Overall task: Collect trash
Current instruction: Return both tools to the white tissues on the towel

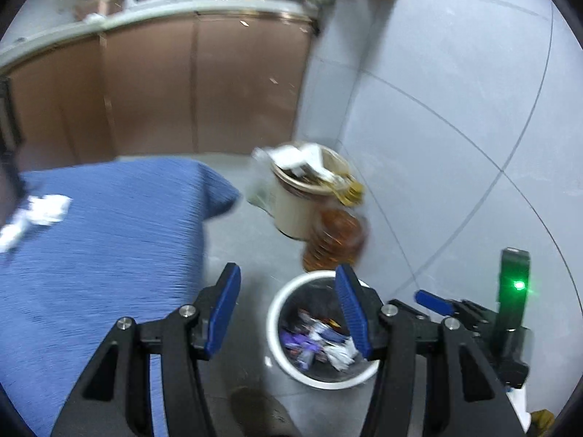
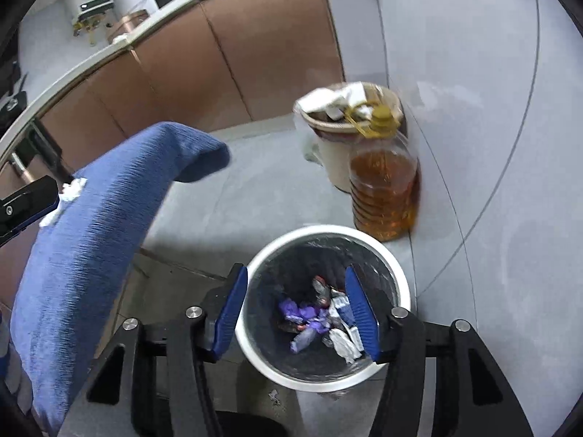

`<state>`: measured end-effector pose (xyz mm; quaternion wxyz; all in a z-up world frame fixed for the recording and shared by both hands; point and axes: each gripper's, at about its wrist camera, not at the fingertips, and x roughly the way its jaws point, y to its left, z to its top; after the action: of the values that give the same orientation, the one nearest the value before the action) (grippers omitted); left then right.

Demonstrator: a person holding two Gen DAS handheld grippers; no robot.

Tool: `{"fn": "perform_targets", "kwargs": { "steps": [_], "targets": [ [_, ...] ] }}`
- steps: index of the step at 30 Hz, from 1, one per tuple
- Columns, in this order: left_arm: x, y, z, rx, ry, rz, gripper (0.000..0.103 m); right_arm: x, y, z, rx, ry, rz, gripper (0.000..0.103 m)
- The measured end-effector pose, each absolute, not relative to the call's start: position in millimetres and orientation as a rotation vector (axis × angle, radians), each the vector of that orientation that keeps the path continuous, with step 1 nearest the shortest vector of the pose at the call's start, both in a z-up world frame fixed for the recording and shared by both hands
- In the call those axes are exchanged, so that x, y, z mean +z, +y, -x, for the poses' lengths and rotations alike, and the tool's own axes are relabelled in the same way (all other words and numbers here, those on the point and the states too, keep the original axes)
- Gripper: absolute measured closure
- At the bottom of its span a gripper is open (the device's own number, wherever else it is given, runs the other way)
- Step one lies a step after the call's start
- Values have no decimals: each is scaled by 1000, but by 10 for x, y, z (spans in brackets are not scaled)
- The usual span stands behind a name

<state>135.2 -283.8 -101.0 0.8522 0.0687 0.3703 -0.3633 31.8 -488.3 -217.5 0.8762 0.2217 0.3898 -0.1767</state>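
A white-rimmed trash bin [image 1: 280,313] [image 2: 397,266] with a dark liner stands on the floor and holds several wrappers [image 2: 313,320]. My right gripper [image 2: 295,313] is open and empty directly above the bin. My left gripper [image 1: 288,309] is open and empty, above the bin's left rim and the floor beside the table. The right gripper shows at the right in the left wrist view [image 1: 433,300]. Crumpled white paper [image 1: 47,209] [image 2: 71,191] lies on the blue tablecloth [image 1: 109,240] [image 2: 102,218].
A bottle of amber oil [image 1: 333,242] [image 2: 384,182] stands behind the bin, next to a beige bin [image 1: 295,207] [image 2: 335,153] stuffed with paper. Brown cabinets [image 1: 164,83] under a cluttered counter run along the back. The grey tiled wall [image 1: 455,109] is to the right.
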Motion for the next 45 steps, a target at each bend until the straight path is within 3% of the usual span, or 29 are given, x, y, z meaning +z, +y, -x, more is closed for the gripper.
{"fn": "perform_targets", "kwargs": {
  "steps": [12, 19, 22, 34, 45],
  "targets": [
    [-431, -1532, -1099, -446, 585, -95, 50, -1301, -3864, -425, -180, 701, -286, 45],
    [-214, -843, -794, -295, 494, -63, 35, -760, -3233, -355, -69, 598, -192, 40],
    [-144, -624, -630, -255, 457, -51, 32, -578, -2974, -278, -32, 563, -160, 27],
    [-60, 113, -263, -171, 380, 1, 27, -208, -2225, -201, 16, 516, -39, 22],
    [-145, 618, -492, -144, 408, 65, 24, -75, -1852, -359, 19, 518, 30, 18]
  ]
}}
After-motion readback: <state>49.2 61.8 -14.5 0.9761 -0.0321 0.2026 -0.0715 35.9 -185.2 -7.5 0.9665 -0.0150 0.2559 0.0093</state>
